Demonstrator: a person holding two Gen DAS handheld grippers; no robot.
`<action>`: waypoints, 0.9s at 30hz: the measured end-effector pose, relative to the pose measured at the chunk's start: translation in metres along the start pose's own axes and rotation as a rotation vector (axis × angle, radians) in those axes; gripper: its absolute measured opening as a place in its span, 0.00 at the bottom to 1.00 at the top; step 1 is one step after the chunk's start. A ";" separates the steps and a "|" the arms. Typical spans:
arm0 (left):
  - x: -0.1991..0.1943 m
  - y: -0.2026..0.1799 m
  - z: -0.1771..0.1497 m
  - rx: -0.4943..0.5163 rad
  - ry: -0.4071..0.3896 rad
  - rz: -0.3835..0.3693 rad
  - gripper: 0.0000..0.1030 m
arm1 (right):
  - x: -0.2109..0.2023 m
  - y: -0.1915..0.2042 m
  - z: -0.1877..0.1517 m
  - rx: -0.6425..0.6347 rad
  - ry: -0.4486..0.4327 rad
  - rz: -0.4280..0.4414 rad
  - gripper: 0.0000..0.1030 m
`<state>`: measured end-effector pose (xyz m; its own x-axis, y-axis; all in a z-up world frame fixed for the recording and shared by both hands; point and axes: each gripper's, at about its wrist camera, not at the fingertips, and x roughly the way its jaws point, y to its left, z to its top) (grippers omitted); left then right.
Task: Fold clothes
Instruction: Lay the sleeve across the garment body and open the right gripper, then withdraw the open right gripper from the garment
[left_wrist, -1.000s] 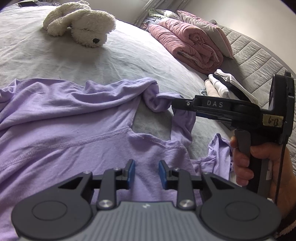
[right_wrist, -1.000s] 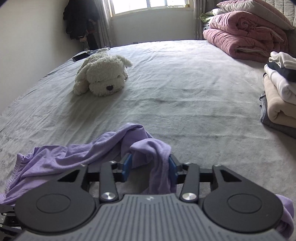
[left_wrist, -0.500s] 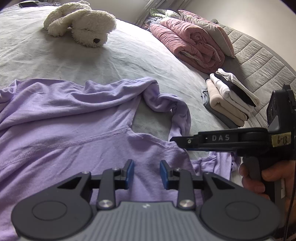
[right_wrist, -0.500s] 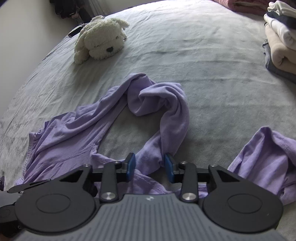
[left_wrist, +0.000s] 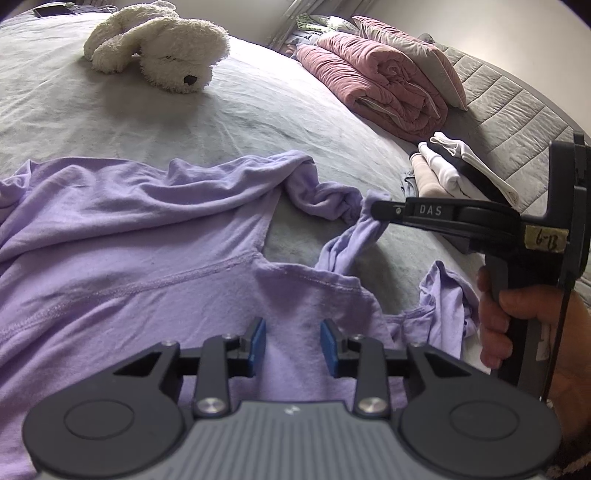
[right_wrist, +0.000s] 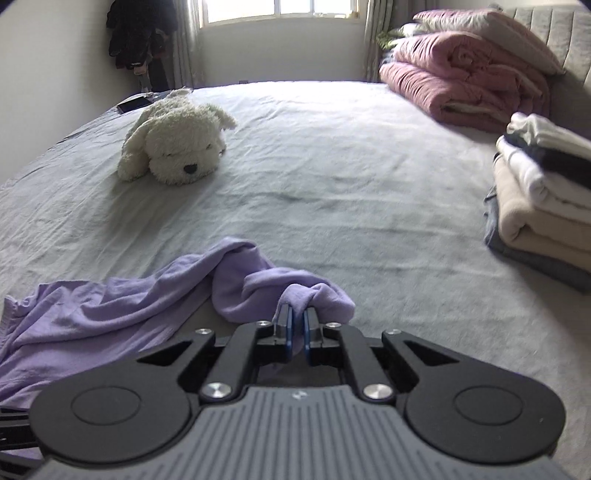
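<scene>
A wide bed with a pale grey sheet (right_wrist: 332, 177) fills both views, under a bright window (right_wrist: 277, 11) on the far wall. A lilac shirt (left_wrist: 122, 236) lies spread and rumpled on the sheet, directly beneath and ahead of the left gripper (left_wrist: 291, 345). That gripper's blue pads stand apart with lilac cloth showing between them; whether they press on it cannot be told. To its right, the right gripper (right_wrist: 297, 325) has just been closing and its blue pads now pinch a twisted band of the shirt, with fabric bunched up over and just beyond the tips. In the left wrist view the same gripper reaches in from the right, its black finger marked "DAS" meeting the lifted strap, and the person's hand (left_wrist: 517, 325) wraps its handle. Well beyond both grippers, toward the left, a white plush dog (right_wrist: 177, 146) lies on the sheet. Far ahead to the right of the right gripper sits a folded pink quilt (right_wrist: 461, 85), and nearer on that side a stack of folded clothes (right_wrist: 543, 199).
</scene>
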<state>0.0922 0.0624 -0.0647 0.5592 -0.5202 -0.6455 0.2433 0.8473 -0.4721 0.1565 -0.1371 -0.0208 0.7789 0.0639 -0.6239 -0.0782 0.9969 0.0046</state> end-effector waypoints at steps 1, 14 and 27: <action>0.000 0.000 0.000 0.002 0.000 0.000 0.33 | -0.001 -0.003 0.002 -0.001 -0.022 -0.020 0.06; -0.004 -0.001 0.001 0.008 0.006 0.023 0.33 | 0.000 -0.041 0.011 0.096 -0.086 -0.079 0.11; -0.012 -0.020 -0.004 0.083 -0.015 0.082 0.33 | -0.025 -0.068 0.007 0.131 -0.043 -0.040 0.43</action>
<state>0.0774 0.0511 -0.0504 0.5918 -0.4476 -0.6704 0.2605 0.8932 -0.3664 0.1469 -0.2066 0.0001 0.8061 0.0227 -0.5913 0.0332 0.9960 0.0835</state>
